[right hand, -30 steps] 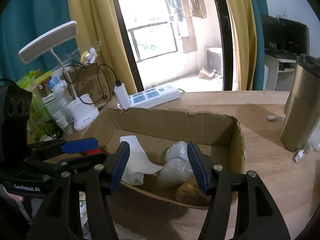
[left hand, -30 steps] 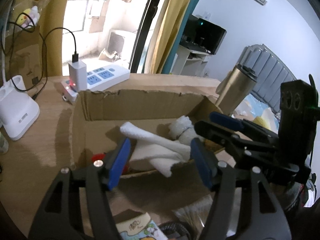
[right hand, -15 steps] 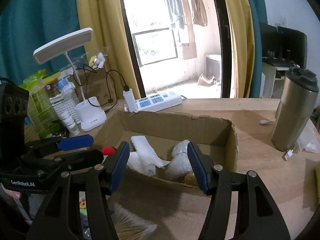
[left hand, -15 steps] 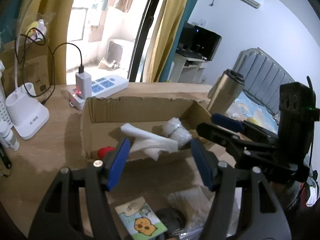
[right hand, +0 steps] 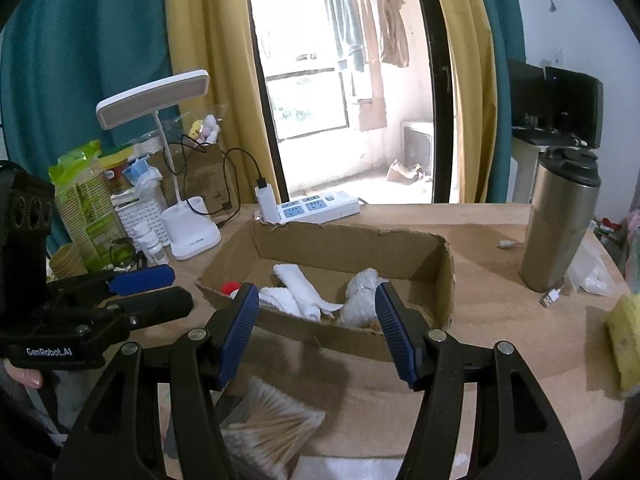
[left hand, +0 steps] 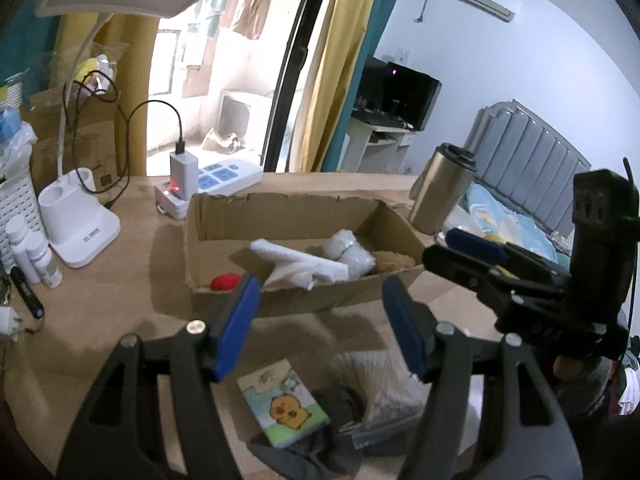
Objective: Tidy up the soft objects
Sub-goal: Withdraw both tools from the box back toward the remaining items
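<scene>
An open cardboard box (left hand: 280, 216) (right hand: 352, 240) stands on the wooden table. In it lie a white folded cloth (left hand: 300, 266) (right hand: 296, 294), a bubble-wrap bundle (left hand: 352, 252) (right hand: 360, 296), a brown fuzzy thing (left hand: 390, 259) and a red ball (left hand: 224, 282) (right hand: 229, 288). My left gripper (left hand: 322, 328) is open and empty, in front of the box. My right gripper (right hand: 316, 334) is open and empty, also in front of the box. Each gripper shows in the other's view: the right one (left hand: 464, 248), the left one (right hand: 160, 292).
In front of the box lie a cartoon-print pack (left hand: 282, 406), a dark cloth (left hand: 320, 432) and a bag of cotton swabs (right hand: 268, 426). A steel tumbler (right hand: 560, 220), a yellow sponge (right hand: 624, 344), a power strip (right hand: 316, 208), a desk lamp (right hand: 188, 228) and bottles (left hand: 32, 252) ring the table.
Both grippers have drawn back and up from the box, staying open. The box and its contents look smaller, and the items on the near table have come into view.
</scene>
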